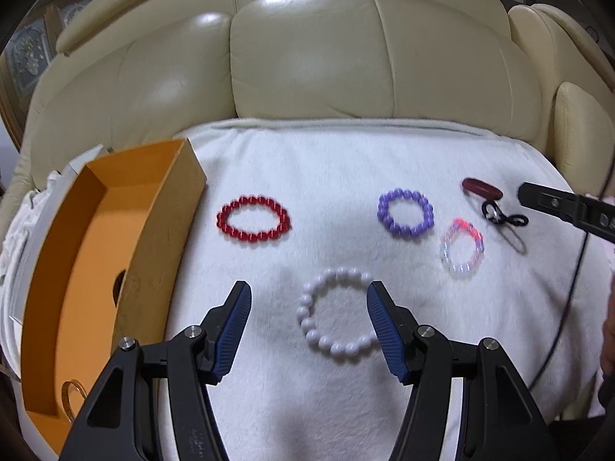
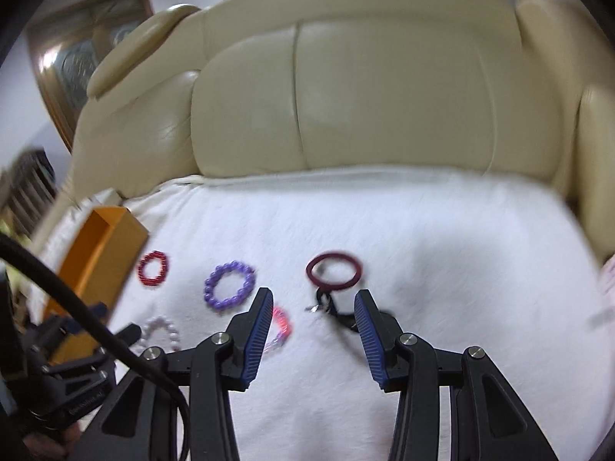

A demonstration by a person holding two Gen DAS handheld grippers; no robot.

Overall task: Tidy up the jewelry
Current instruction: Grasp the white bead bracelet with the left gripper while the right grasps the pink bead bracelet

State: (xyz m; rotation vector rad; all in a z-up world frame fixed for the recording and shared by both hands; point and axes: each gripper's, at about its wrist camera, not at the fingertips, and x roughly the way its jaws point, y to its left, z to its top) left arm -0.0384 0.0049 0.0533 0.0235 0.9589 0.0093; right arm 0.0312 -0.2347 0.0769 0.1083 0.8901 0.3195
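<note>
A cream leather sofa (image 1: 307, 61) is carrying a white fleece blanket (image 1: 346, 153) spread over its seat, and along the blanket's left edge an open orange cardboard box (image 1: 96, 238) is lying with a thin gold ring bangle (image 1: 71, 397) resting in its near corner. The left gripper (image 1: 309, 299) is hovering over a white beaded bracelet (image 1: 334, 313), its blue-padded jaws standing apart with the beads between them and not pressed. The right gripper (image 2: 313, 301) is hanging, jaws likewise parted and holding nothing, above a tangle of black cord (image 2: 330, 305) just below a dark maroon ring bangle (image 2: 334, 272). A red beaded bracelet (image 1: 253, 218) is lying nearest the box, a purple beaded bracelet (image 1: 405, 213) further right, and a clear bracelet with pink and purple beads (image 1: 461, 247) beside the cord
</note>
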